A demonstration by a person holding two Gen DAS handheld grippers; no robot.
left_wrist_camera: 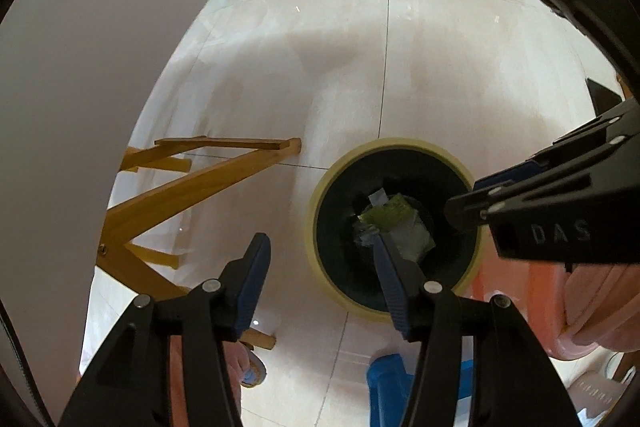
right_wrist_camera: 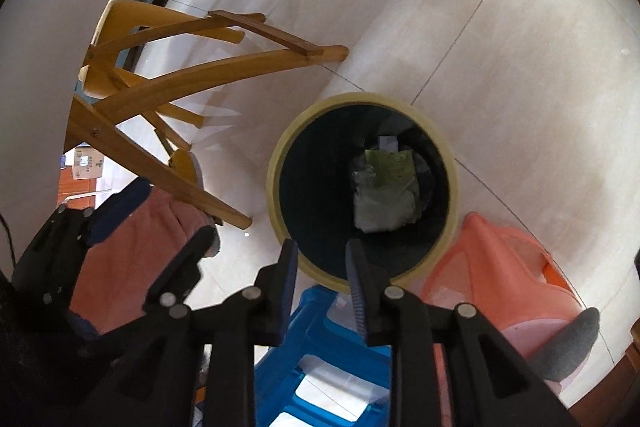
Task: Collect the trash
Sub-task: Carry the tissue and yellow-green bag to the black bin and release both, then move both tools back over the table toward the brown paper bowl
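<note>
So the tiled floor takes up most of what you see, with wooden chair legs splayed beside the bin, which sits low where both hands can drop stuff straight in. Trash, a crumpled greenish wrapper and some paper, is already lying at the bottom. Left gripper hangs over the rim with fingers wide and empty; right gripper is narrower, also empty. Only writing I can read is "DAS" on the right gripper's body; the wrapper print is too blurry.
</note>
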